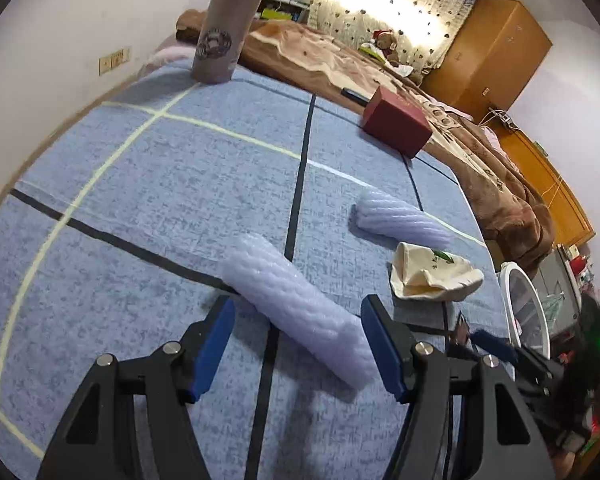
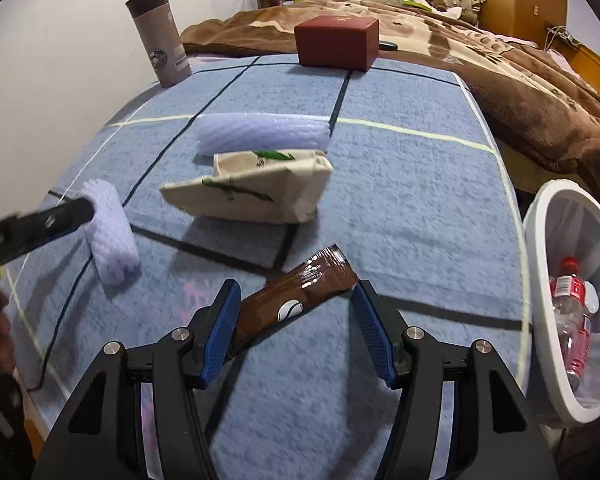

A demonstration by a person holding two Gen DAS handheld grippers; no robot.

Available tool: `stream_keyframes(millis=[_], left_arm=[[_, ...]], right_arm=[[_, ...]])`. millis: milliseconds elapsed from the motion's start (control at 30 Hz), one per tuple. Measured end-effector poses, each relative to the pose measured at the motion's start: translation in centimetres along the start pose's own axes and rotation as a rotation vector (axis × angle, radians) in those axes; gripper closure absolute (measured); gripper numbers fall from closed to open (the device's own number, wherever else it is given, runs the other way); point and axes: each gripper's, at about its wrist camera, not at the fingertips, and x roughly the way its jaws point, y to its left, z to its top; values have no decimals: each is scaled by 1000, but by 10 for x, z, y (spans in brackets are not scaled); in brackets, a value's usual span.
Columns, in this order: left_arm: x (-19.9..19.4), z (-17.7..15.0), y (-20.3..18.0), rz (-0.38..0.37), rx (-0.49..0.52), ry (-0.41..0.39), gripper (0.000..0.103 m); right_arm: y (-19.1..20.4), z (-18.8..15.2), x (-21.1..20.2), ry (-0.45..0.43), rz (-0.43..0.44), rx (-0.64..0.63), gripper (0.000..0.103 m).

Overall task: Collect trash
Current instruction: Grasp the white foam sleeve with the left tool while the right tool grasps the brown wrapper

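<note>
My left gripper (image 1: pixel 298 308) is open, its jaws on either side of a white foam roll (image 1: pixel 296 304) lying on the blue cloth. The same roll (image 2: pixel 110 236) shows at the left of the right wrist view, with the left gripper (image 2: pixel 70 210) against it. My right gripper (image 2: pixel 296 290) is open around a brown snack wrapper (image 2: pixel 298 296); the wrapper touches the left pad. A second foam roll (image 1: pixel 404 222) (image 2: pixel 262 134) lies farther off, beside a cream cloth pouch (image 1: pixel 432 278) (image 2: pixel 256 190).
A white mesh bin (image 2: pixel 540 280) (image 1: pixel 510 312) stands off the table's right edge, holding a plastic bottle (image 2: pixel 572 312). A grey tumbler (image 1: pixel 224 28) (image 2: pixel 160 36) and a red box (image 1: pixel 396 120) (image 2: pixel 336 42) stand at the far side. A brown blanket (image 2: pixel 520 72) covers the bed beyond.
</note>
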Motion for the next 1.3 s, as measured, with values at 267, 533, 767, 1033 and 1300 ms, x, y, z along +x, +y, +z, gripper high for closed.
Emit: stream_keyframes(millis=[267,533,767,1033,1300], left_arm=[[20,2,-8,18,46,40,36],[11,-23,-42,-5,268,113,36],[7,-28,-51,-5,283,109,35],[10,-37,-50,-43,227,71,36],[11,-37,-46,-46,201,53,63]], right_arm=[[-9,-6,-6,-15,-36,9,43],[-15,-9,-12,-34,-104,-16,43],[-27,-15,-9,-57,-53,124,43],[-7,-17,-3,-89,-135,59,45],[-7,-19,-7,-114,-157,49,74]])
